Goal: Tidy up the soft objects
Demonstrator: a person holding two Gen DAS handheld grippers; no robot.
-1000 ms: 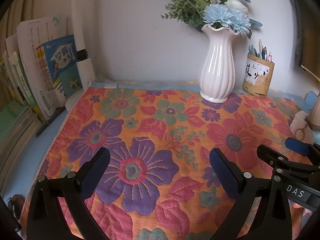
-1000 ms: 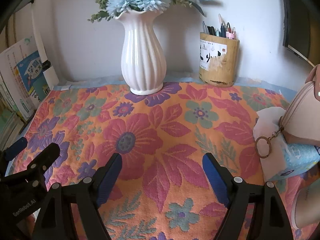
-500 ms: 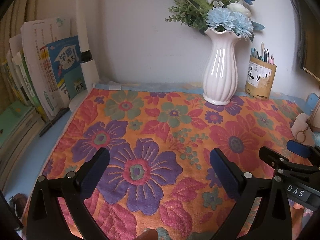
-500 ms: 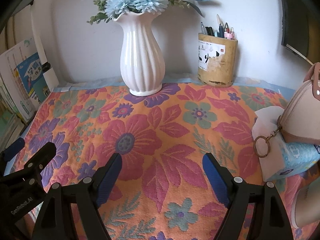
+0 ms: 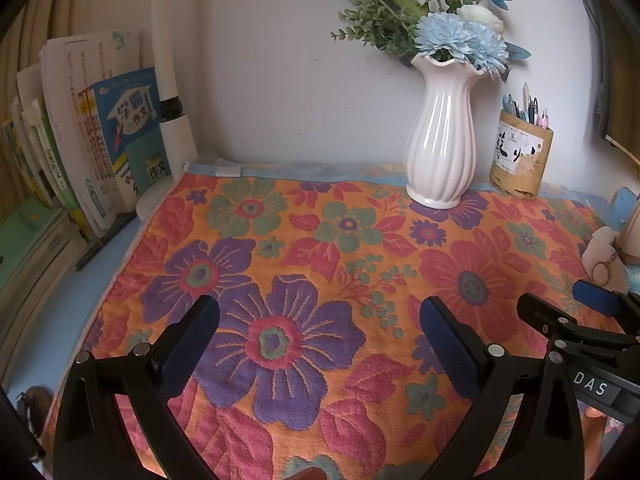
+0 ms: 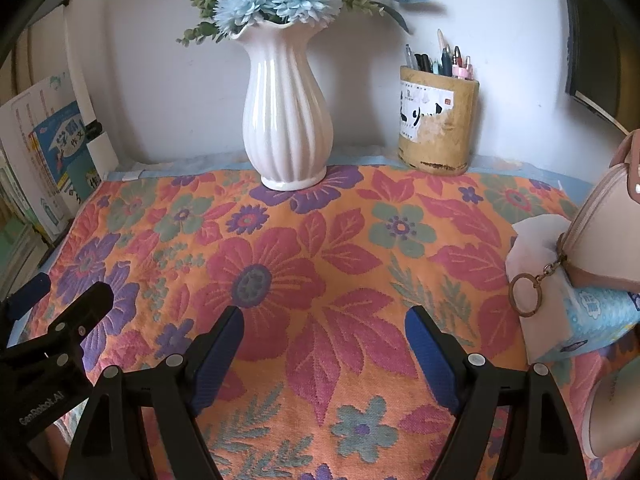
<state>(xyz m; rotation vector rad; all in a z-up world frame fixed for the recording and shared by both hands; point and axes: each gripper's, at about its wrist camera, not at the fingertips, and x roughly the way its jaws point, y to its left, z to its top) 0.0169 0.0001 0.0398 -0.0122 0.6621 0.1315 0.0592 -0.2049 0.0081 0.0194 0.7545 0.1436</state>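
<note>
Nothing has shifted since the earlier frames. Both the left gripper (image 5: 318, 332) and right gripper (image 6: 324, 336) are held wide and empty above the flowered cloth (image 6: 320, 248), spread flat on the table.

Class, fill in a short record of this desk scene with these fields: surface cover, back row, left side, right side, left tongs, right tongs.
surface cover: floral cloth, spread flat, orange with red and purple flowers
back row: white vase of blue and white flowers stands on the cloth; pen holder to its right
left side: books upright by the wall
right side: pink purse resting on a tissue pack
left tongs: open, holding nothing
right tongs: open, holding nothing
</note>
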